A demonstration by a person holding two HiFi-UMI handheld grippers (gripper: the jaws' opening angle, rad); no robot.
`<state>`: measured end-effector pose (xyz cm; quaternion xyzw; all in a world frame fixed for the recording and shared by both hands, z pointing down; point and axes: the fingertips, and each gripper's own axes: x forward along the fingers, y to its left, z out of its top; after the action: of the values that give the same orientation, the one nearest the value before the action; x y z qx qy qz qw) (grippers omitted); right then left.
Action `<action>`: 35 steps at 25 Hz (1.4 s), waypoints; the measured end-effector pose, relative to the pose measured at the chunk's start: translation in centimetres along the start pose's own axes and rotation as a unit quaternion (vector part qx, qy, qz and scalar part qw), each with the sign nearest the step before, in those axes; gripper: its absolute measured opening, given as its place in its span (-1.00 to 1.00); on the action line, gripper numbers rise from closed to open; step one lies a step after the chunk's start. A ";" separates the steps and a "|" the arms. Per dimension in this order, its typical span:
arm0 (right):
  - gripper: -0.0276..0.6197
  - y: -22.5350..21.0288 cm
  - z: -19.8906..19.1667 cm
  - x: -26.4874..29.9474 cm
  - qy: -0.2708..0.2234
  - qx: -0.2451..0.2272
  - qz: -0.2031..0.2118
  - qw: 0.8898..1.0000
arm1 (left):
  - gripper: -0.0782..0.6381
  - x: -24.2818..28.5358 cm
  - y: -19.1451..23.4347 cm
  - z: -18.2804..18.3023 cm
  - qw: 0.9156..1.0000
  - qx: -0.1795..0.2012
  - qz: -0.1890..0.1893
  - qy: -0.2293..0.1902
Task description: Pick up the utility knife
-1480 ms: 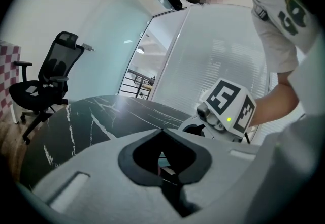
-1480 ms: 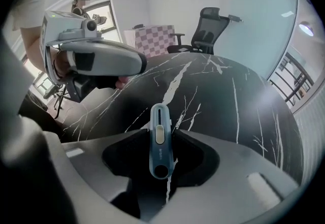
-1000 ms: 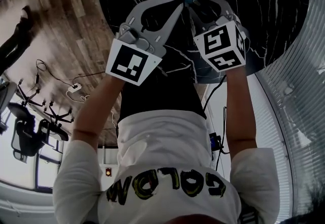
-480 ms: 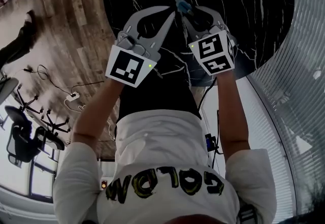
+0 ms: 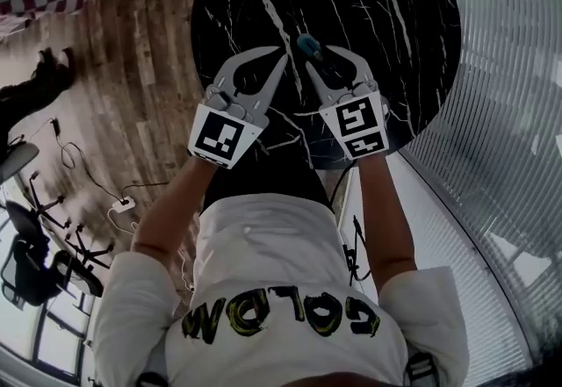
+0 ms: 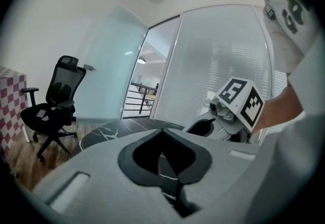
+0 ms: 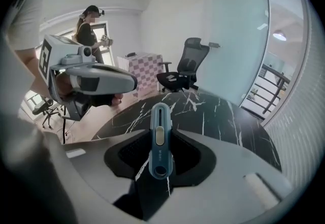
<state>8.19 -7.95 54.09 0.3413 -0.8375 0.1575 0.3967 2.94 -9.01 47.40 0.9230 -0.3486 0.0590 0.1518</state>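
Above the black marbled surface (image 5: 386,17), the blue utility knife (image 7: 160,136) is clamped between the fingers of the right gripper (image 7: 161,157). The left gripper (image 6: 172,187) is held just beside it, fingers closed together on nothing.

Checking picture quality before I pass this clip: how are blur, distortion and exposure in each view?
Head view: dim, heavy fisheye bend, blown-out white at lower left. Left gripper view: round black vignette, near jaws soft, office chair sharp. Right gripper view: same vignette, utility knife crisp, marble table clear.
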 end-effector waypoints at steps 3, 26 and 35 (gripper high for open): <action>-0.52 0.0 2.1 -2.8 -0.030 0.007 -0.011 0.999 | -0.77 -1.0 -1.3 2.1 1.000 -0.006 0.000 -0.005; -0.51 2.4 16.1 -23.4 -0.331 0.049 -0.081 0.939 | -0.77 -7.2 -9.9 18.5 0.997 0.023 -0.017 -0.078; -0.51 4.1 19.1 -29.5 -0.398 0.044 -0.095 0.911 | -0.77 -9.2 -12.4 23.1 0.994 0.027 -0.024 -0.101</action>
<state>8.09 -2.03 19.19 0.4708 -0.8818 0.0065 0.0280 4.30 -1.82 20.56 0.9361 -0.3382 -0.0293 0.0923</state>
